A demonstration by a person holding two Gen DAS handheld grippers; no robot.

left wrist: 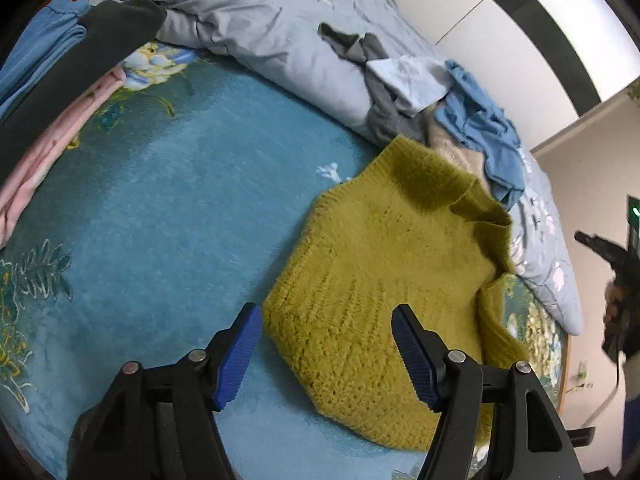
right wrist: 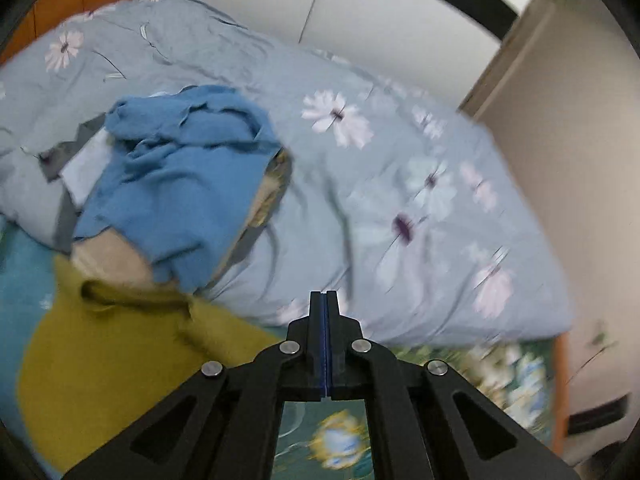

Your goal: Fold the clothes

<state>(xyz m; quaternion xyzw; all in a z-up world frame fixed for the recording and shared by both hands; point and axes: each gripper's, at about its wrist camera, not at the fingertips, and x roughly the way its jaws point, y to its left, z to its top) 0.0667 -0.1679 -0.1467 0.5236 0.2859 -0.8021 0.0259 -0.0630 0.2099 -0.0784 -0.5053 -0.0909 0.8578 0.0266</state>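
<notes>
A mustard-yellow knitted sweater lies partly folded on the teal floral blanket; it also shows at the lower left of the right wrist view. My left gripper is open and empty, its blue pads just above the sweater's near left corner. My right gripper is shut with nothing between its pads, raised beside the sweater and pointing at the quilt. It appears blurred at the right edge of the left wrist view.
A rumpled grey-blue flowered quilt runs along the back. On it lies a heap of clothes: a blue garment, grey and beige pieces. Folded blue, black and pink clothes are stacked at the left. Wardrobe doors stand behind.
</notes>
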